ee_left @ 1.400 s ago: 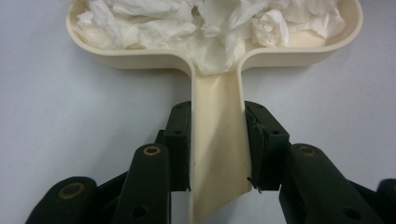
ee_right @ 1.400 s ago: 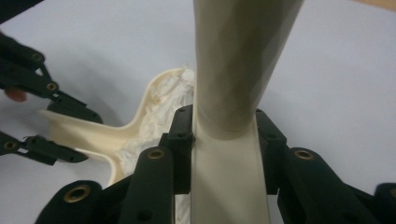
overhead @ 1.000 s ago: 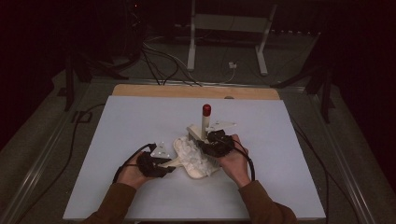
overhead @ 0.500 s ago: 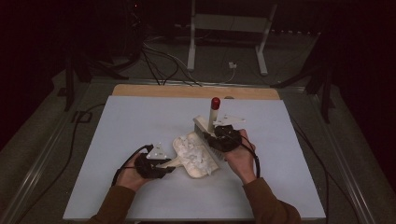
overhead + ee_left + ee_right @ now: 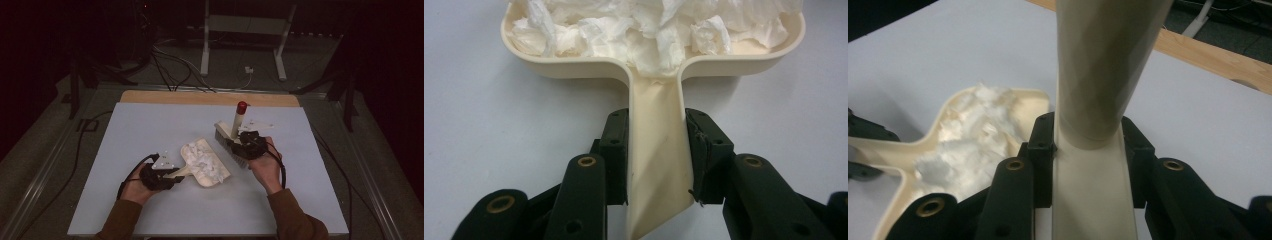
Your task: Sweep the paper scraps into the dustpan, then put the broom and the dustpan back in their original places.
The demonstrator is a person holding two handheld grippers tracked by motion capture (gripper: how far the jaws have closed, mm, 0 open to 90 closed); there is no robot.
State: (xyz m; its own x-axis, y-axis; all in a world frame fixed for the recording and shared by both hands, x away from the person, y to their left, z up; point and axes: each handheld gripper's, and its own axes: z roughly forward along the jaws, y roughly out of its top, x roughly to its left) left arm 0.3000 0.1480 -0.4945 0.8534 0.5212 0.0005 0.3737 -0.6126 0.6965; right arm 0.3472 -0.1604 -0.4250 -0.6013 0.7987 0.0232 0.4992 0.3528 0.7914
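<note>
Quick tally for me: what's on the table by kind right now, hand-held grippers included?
Dustpan, cream, filled with crumpled tissue: 1
Brush, cream with a red-tipped handle: 1
Hand-held gripper: 2, the left clamping the dustpan handle, the right clamping the brush handle
Total: 4

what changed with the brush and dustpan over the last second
The right tool, shut on the brush, drew it away from the dustpan to the right and up the table. The left tool kept its grip on the dustpan handle; the paper scraps stayed inside.
</note>
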